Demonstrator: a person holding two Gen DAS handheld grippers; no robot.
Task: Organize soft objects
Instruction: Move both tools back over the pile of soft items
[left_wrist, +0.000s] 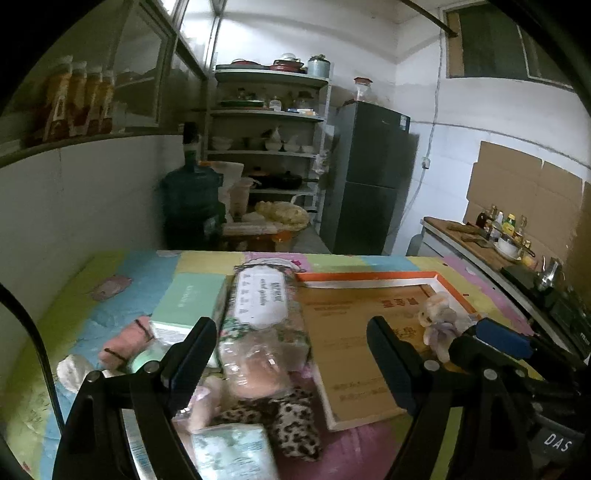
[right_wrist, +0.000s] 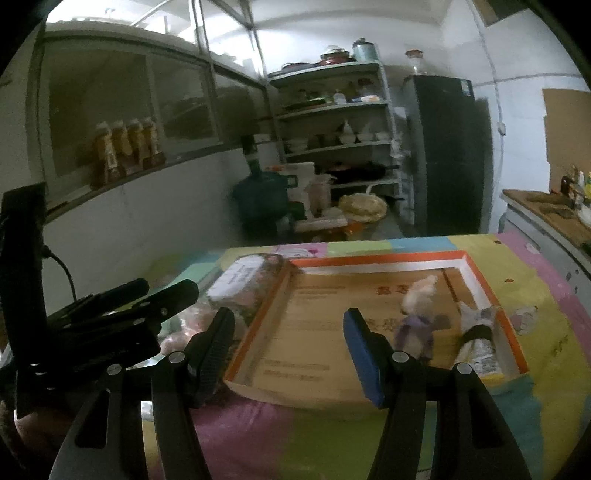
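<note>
A pile of soft things lay on the left half of the quilted table: a long wipes pack with a white label, a clear bag of something pinkish at its near end, a leopard-print pouch, a pale tissue pack nearest the camera, a mint box, and a pink roll bound with dark bands. To the right sat a shallow cardboard tray with an orange and white rim. Inside it, near its right wall, a small plush toy in a purple outfit stood upright, and a rolled cloth with a dark band lay just beside it, against the wall.

The left gripper hung wide open above the pile, its jaws on either side of the clear bag, gripping nothing. The right gripper was also wide open and empty, held over the tray's near-left edge; its blue-padded finger sat just left of the toy, apart from it.

The wipes pack lay along the tray's left wall, touching or nearly so. Most of the tray floor was bare, and bare cloth showed in front of the tray. A wall ran close along the table's left side, and a counter along its right.
</note>
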